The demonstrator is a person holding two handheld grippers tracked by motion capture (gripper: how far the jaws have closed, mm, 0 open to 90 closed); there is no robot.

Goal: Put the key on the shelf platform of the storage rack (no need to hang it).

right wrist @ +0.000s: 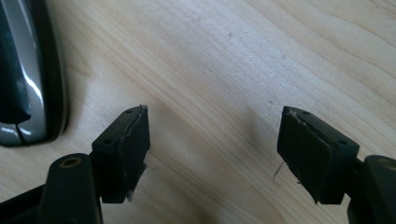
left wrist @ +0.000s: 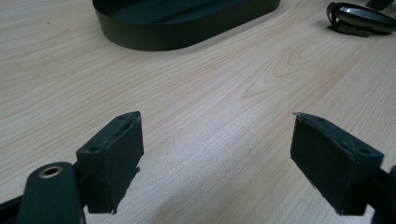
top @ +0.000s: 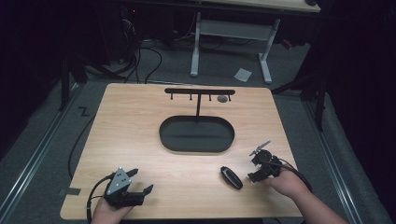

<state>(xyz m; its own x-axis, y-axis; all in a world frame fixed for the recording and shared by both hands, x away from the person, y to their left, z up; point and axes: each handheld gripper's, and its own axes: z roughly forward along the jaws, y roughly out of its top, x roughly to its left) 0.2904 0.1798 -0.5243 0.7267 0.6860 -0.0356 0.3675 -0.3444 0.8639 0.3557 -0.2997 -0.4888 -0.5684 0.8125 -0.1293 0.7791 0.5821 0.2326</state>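
At seven o'clock of the right gripper point(top: 256, 164), jaws spread wide, lies a glossy oval key fob point(top: 231, 178); the left gripper point(top: 141, 181) likewise gapes over bare woodgrain

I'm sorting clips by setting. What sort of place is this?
Probably a lab or workshop set up for recording: a lone wooden table on grey carpet, loose cables on the floor behind, a white-legged desk beyond, and dark surroundings.

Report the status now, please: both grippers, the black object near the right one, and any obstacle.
Left gripper open, empty. Right gripper open, empty, beside black-and-silver key fob, not touching. Fob flat on table, in front of black oval tray. Nothing in between.
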